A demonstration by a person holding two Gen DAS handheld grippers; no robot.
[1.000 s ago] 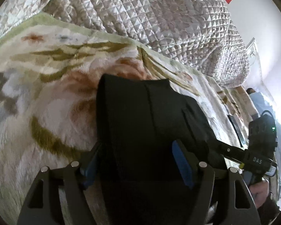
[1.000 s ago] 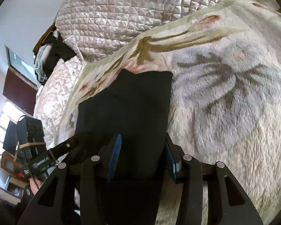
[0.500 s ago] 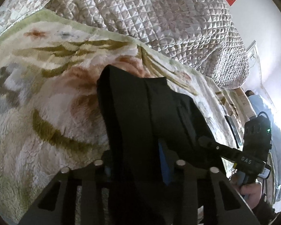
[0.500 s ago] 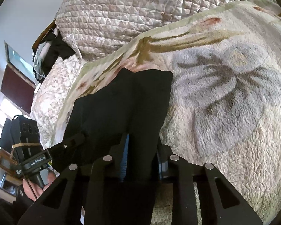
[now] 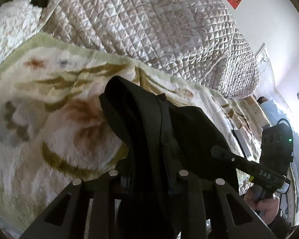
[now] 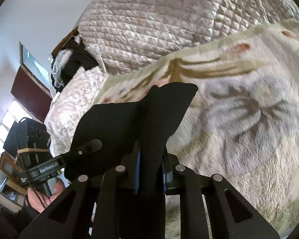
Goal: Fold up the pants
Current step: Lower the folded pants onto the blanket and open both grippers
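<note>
Each wrist view looks forward and down from close behind its own hand-held gripper, left (image 5: 147, 181) and right (image 6: 149, 171), and both share the black pants (image 5: 169, 131), floral blanket (image 5: 49, 119) and quilted bedspread (image 6: 149, 20).

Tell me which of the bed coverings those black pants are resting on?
The fluffy cream blanket with floral print lies under the black pants. The shiny quilted bedspread is bunched behind, apart from them.

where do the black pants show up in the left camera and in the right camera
Left wrist: black pants at center, running up from the left gripper shut on them.
Right wrist: pants center-left, clamped by the right gripper.
Shared landmark: quilted bedspread across the top.
</note>
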